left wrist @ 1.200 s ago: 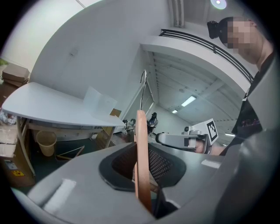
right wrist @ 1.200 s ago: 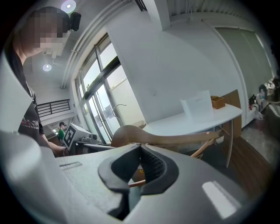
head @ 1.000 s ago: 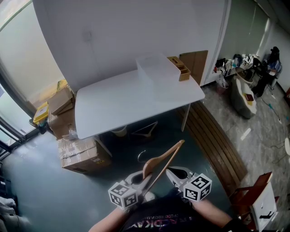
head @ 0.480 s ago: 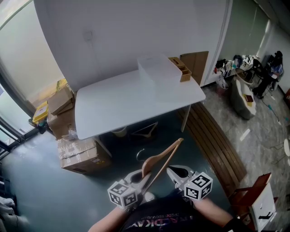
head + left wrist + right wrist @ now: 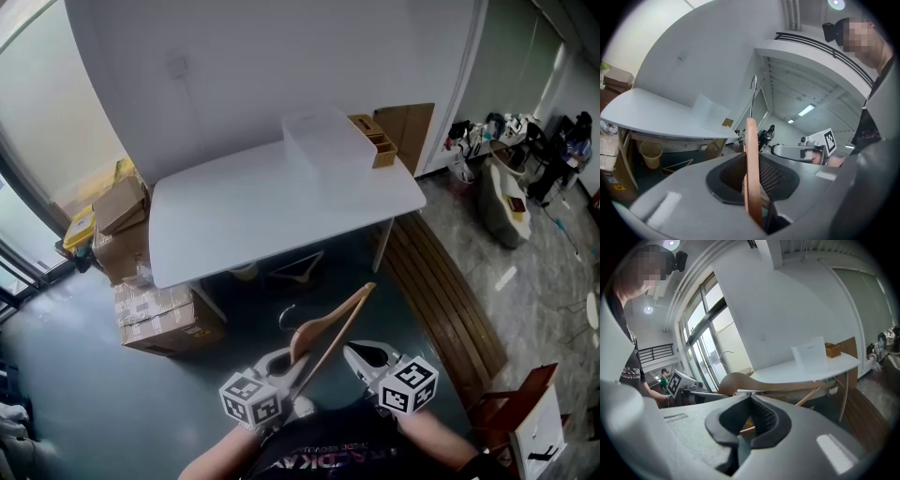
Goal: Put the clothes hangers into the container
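the task looks barely begun. the left gripper [image 5: 292, 371] is clamped on a wooden hanger [image 5: 330, 323]; the left gripper view shows its two jaws pressed against either side of the wood, the metal hook sticking up beyond them. the hanger is carried low in front of the person, slanting up and away toward the table [image 5: 225, 225], and is well short of it. the right gripper [image 5: 362, 356] sits just beside the hanger without touching it, and in the right gripper view its jaws are drawn together with nothing between them, the hanger lying across the view further out. the clear container [image 5: 326, 145] stands at the far edge of the table, next to a small wooden box [image 5: 373, 141]; no hanger can be made out inside it, so it is probably empty. a second hanger [image 5: 298, 267] appears to lie on the floor under the table's near edge. what is left, by this reading, is nearly everything: bring the held hanger over to the table, lower it into the container, let go, then fetch the one on the floor.
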### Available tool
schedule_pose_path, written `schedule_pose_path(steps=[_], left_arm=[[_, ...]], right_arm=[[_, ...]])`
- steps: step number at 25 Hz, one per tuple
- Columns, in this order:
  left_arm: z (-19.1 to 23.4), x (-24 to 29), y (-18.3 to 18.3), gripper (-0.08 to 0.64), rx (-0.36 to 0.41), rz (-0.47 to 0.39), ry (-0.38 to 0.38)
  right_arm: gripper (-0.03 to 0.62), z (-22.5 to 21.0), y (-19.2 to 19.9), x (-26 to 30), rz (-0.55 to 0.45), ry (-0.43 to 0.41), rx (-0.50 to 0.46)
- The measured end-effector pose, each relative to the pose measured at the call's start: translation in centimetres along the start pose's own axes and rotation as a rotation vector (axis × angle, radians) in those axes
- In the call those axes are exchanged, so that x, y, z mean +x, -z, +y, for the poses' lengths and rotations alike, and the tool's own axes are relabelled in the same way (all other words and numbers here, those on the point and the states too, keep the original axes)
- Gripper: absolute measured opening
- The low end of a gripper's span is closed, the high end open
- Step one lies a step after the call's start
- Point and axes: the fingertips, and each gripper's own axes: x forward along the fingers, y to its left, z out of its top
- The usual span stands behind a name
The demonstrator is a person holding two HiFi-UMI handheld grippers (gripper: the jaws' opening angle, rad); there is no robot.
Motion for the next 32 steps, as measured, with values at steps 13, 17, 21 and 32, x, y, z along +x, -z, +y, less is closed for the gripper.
schedule_pose_path(steps=[13, 17, 21, 32], left_arm=[[-1.6, 11.1, -3.7, 0.060, -0.007, -0.033, -0.077], [-1.2, 14.1, -5.3, 0.060, -0.004, -0.043, -0.108], [-1.2, 17.4, -6.6, 0.060, 0.010, -0.037, -0.145], [-1.4, 24.4, -11.4, 0.060, 0.026, -0.113, -0.258]], right_arm=[[-0.003, -11.3, -4.0, -2.7, 0.036, -0.065, -0.023], [-0.003, -14.9, -5.6, -2.2, 0.024, -0.091, -0.025], [-0.003, -18.8, -6.9, -1.7, 0.018, -0.124, -0.006], [-0.003, -26.5, -11.2, -1.7, 0.046, -0.231, -0.015]])
